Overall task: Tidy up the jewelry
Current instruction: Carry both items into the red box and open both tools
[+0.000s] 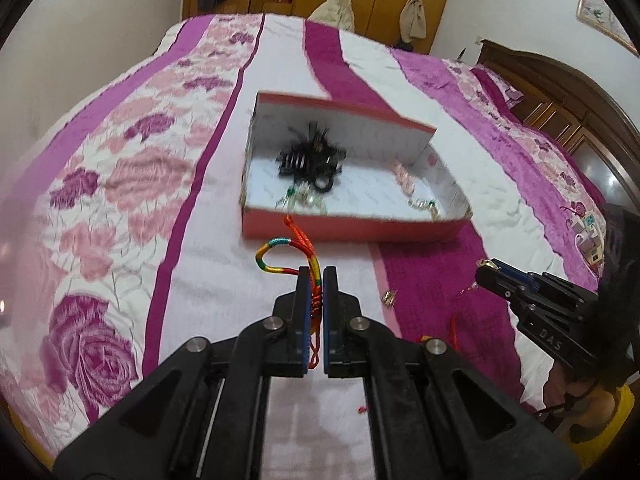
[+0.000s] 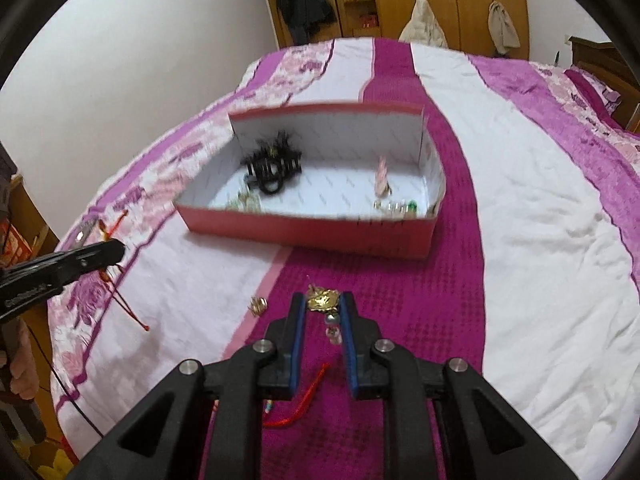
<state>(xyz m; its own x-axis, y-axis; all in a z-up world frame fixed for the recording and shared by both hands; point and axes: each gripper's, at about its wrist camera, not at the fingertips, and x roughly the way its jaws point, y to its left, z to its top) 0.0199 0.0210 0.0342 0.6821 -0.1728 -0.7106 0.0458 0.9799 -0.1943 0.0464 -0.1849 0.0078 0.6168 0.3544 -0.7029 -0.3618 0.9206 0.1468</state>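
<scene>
Bracelets first: the left gripper (image 1: 316,276) is clamped tight on a braided multicoloured cord bracelet (image 1: 288,250), whose loop sticks out past the tips over the pink floral bedspread (image 1: 120,184). It looks light and floppy, so pinching the knotted stretch seems smarter than the loose loop, which would just sag.

The right gripper (image 2: 324,300) has its blue pads squeezing a small gold pendant charm (image 2: 322,300), beads and a red cord dangling below. Probably light but slippery and a bit delicate, so I'd hold the flat gold body, not the beads.

Both hang just in front of the red cardboard box with white lining (image 2: 304,232), where a black hair claw (image 2: 272,164) already sits. A small gold earring (image 2: 258,305) lies on the bedspread nearby.
</scene>
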